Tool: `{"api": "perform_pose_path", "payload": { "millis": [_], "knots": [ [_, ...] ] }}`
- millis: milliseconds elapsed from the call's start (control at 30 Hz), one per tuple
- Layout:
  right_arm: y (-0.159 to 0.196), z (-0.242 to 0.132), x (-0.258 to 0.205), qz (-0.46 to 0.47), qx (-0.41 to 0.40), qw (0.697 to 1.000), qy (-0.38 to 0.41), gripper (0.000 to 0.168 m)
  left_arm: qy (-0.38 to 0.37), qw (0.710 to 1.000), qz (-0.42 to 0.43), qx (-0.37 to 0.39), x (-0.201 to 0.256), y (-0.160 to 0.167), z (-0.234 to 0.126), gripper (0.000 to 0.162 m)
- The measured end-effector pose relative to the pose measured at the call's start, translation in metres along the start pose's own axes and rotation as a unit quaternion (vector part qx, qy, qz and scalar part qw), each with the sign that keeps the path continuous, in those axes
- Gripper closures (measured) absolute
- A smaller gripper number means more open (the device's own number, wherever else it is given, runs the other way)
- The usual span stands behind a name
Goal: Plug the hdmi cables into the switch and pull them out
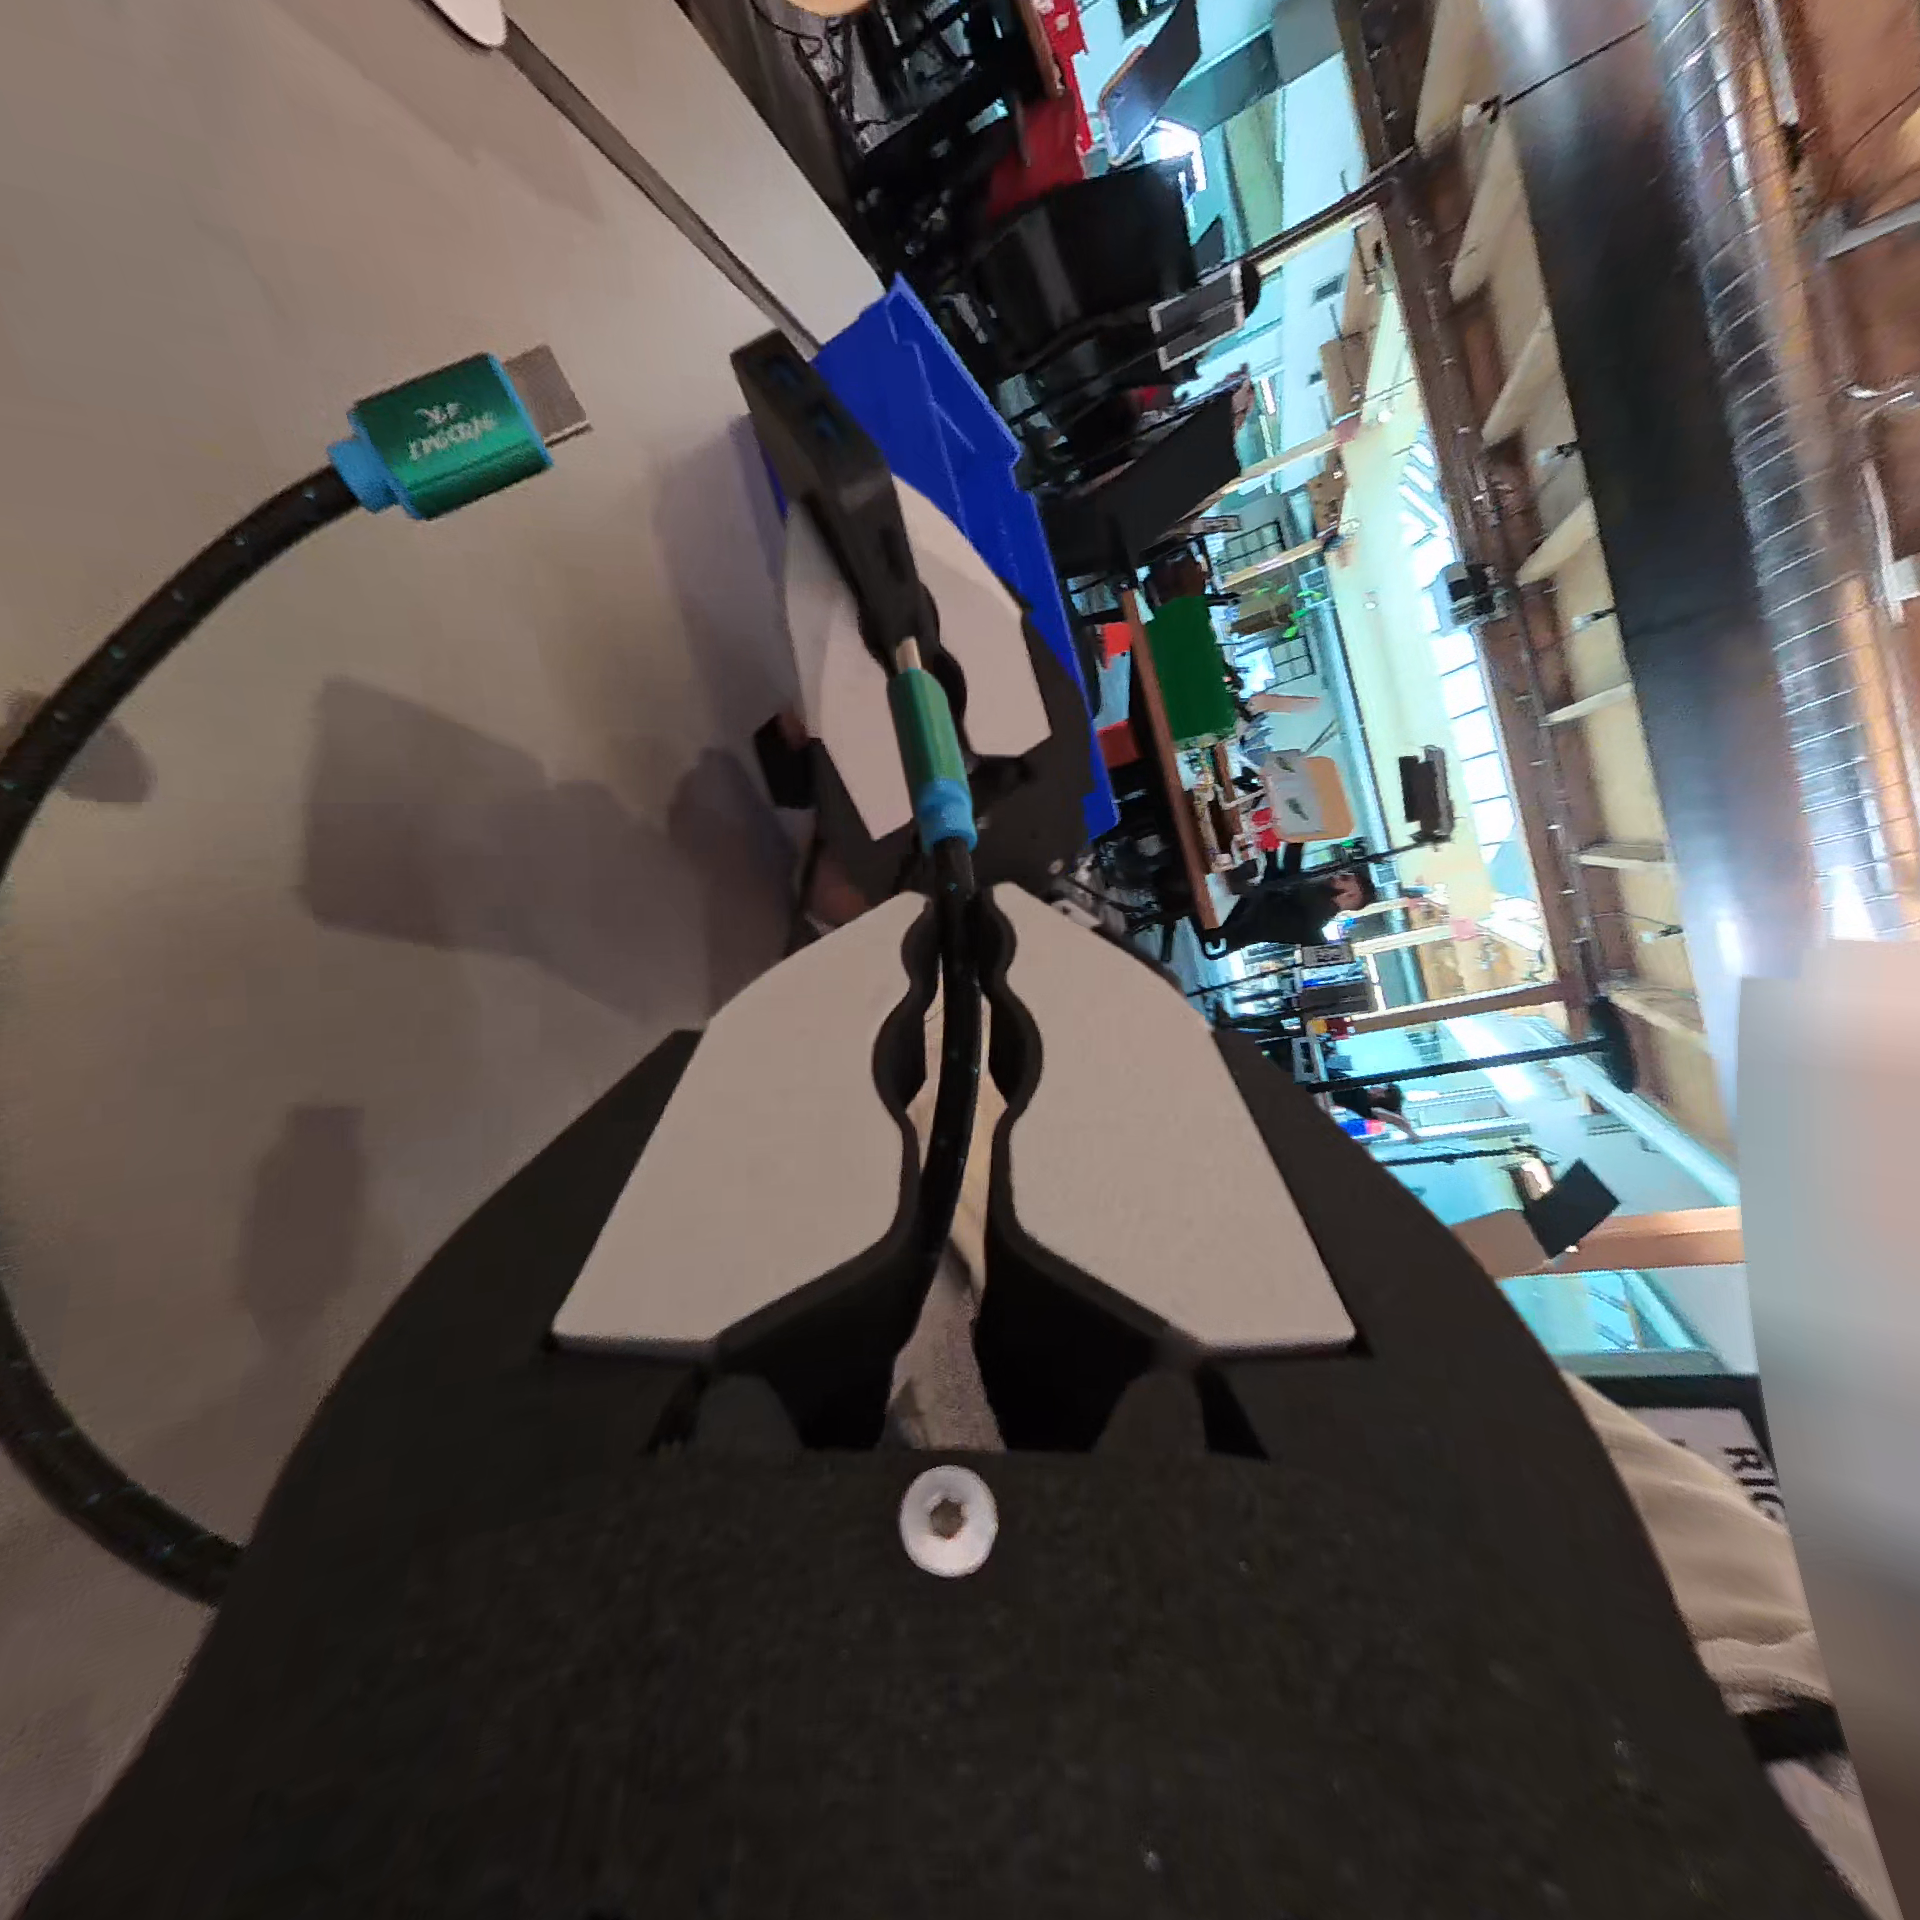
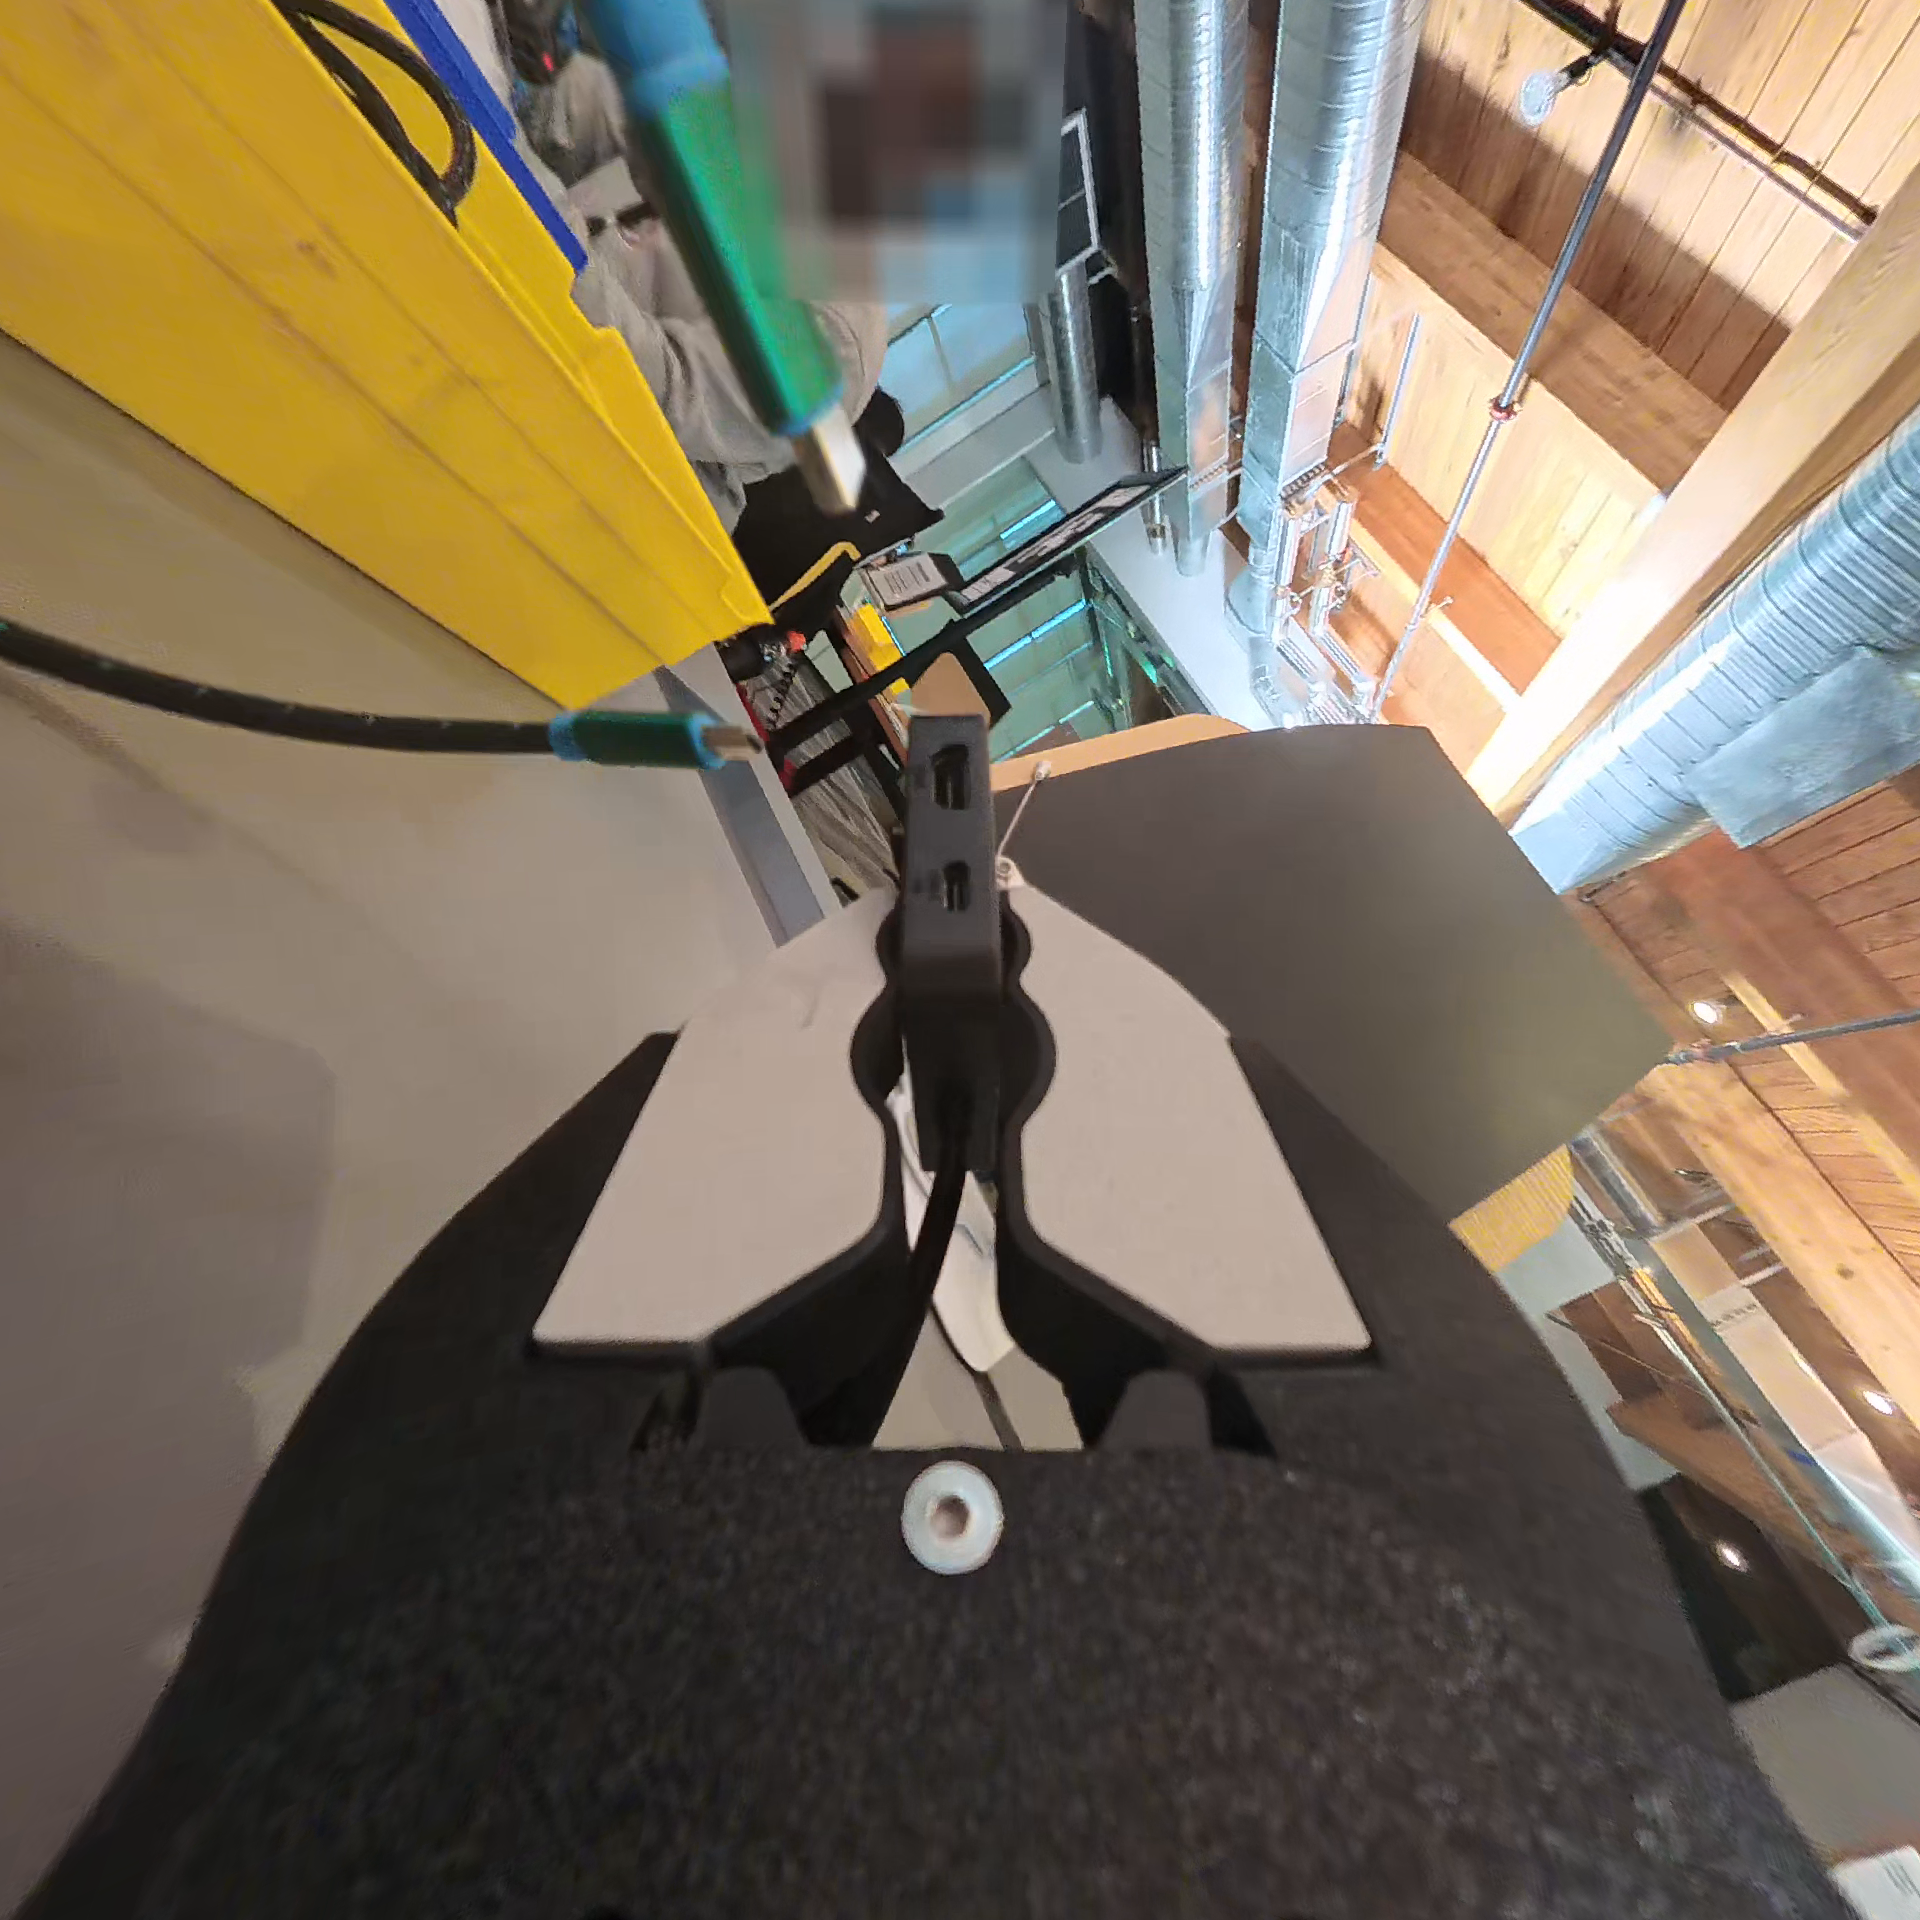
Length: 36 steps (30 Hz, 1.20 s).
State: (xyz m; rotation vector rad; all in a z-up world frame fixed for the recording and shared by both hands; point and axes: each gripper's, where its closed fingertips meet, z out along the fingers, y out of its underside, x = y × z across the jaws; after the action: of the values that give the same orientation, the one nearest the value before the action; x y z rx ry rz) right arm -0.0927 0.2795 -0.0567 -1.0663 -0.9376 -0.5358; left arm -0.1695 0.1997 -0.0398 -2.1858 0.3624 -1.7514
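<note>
My left gripper (image 1: 961, 920) is shut on a black braided HDMI cable (image 1: 956, 1049) just behind its green plug (image 1: 928, 727). The plug's metal tip points at the end of the black switch (image 1: 831, 457). My right gripper (image 2: 948, 920) is shut on that switch (image 2: 945, 821), whose ports face the camera. In the right wrist view the held plug (image 2: 727, 229) is blurred and its tip stands apart from the switch. A second green HDMI plug (image 1: 447, 431) lies loose on the grey table (image 1: 312, 935); it also shows in the right wrist view (image 2: 634, 740).
A yellow bin (image 2: 364, 364) stands on the table beside the loose cable. A blue bin (image 1: 935, 416) sits behind the switch near the table's far edge. A black panel (image 2: 1299, 935) is behind the right gripper. The workshop lies beyond. Tip to tip, the grippers are about 12 cm apart.
</note>
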Motion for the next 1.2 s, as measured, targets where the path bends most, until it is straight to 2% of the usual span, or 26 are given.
{"api": "perform_pose_path", "payload": {
  "millis": [300, 833, 1200],
  "knots": [
    [-0.002, 0.0, -0.003, -0.036, -0.016, 0.999, 0.006, 0.154, 0.008, 0.999, -0.044, -0.002, -0.006, -0.008, 0.029, 0.156],
    [0.002, 0.0, -0.002, -0.049, -0.028, 0.998, 0.01, 0.154, 0.035, 0.994, -0.101, 0.01, -0.009, -0.018, 0.031, 0.157],
    [-0.006, -0.004, 0.001, -0.123, -0.014, 0.992, 0.028, 0.155, 0.096, 0.981, -0.164, -0.049, -0.004, -0.013, 0.025, 0.156]
  ]
}}
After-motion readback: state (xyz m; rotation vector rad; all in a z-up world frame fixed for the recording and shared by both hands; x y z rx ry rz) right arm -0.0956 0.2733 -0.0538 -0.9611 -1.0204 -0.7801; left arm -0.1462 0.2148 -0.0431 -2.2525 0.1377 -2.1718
